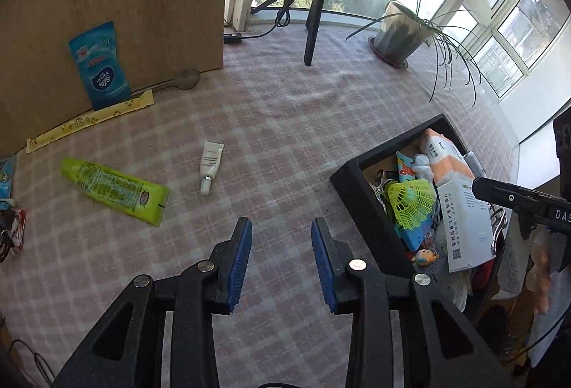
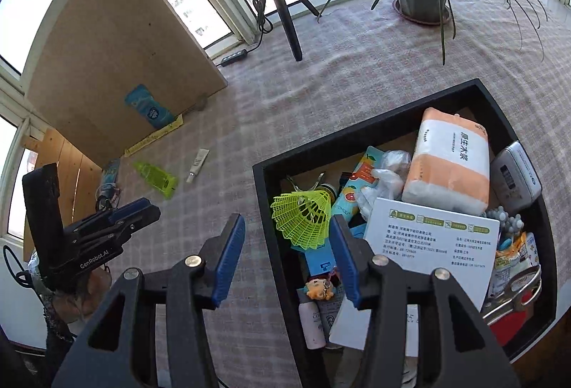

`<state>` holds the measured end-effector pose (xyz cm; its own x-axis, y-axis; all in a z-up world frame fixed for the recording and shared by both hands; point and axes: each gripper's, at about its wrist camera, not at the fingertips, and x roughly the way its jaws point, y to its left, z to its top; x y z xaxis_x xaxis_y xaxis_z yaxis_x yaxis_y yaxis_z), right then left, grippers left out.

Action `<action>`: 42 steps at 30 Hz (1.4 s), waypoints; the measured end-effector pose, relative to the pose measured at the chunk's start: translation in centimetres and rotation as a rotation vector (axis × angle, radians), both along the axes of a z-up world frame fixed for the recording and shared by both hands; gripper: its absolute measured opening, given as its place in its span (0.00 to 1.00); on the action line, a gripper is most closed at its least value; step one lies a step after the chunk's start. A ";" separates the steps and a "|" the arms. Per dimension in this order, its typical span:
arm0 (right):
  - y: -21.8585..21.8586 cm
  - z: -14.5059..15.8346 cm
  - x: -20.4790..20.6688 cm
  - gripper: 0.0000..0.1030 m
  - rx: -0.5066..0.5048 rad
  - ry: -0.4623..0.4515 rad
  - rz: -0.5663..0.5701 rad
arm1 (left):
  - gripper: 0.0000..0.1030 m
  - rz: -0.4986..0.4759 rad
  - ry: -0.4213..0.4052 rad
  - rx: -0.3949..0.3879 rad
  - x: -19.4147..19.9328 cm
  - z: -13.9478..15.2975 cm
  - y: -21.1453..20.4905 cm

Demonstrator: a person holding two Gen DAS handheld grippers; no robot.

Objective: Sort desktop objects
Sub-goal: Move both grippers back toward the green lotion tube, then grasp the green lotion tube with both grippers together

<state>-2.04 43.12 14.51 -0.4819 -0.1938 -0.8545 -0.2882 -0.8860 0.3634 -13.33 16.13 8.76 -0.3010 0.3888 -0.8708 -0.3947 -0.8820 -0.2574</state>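
Left tool (image 1: pixel 282 227), open and empty, hovers near-right of green tube (image 1: pixel 114 190).

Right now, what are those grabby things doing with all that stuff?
A person is tidying a table with two hand-held tongs. Both the left tongs and the right tongs are open and holding nothing. The black tray is already packed with things, including a yellow shuttlecock and a tissue pack. A green tube and a small white tube lie on the checked cloth, not yet sorted.
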 end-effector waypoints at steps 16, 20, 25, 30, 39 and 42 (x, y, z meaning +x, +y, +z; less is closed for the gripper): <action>-15.7 -4.6 -17.7 0.47 -0.001 -0.027 0.394 | 0.32 0.392 -0.102 0.019 -5.9 -5.8 -12.5; -19.0 -6.2 -20.9 0.47 0.034 -0.040 0.459 | 0.31 0.433 -0.103 -0.007 -6.7 -6.9 -13.2; -22.0 -8.3 -23.5 0.45 0.036 -0.058 0.528 | 0.31 0.443 -0.077 -0.041 -7.2 -7.5 -13.0; -23.3 -10.1 -25.6 0.43 -0.002 -0.080 0.556 | 0.31 0.449 -0.071 -0.036 -8.0 -8.1 -13.2; -25.1 -12.7 -28.0 0.43 -0.032 -0.115 0.601 | 0.31 0.447 -0.079 -0.003 -9.2 -8.7 -13.9; -25.4 -13.3 -28.6 0.43 -0.042 -0.126 0.608 | 0.31 0.447 -0.090 0.008 -9.4 -9.1 -14.2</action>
<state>-30.61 17.67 1.21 -0.1707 -0.4368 -0.8832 0.2205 -0.8906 0.3978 -22.76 1.88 -0.34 -0.3644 0.2450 -0.8984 0.0484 -0.9585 -0.2810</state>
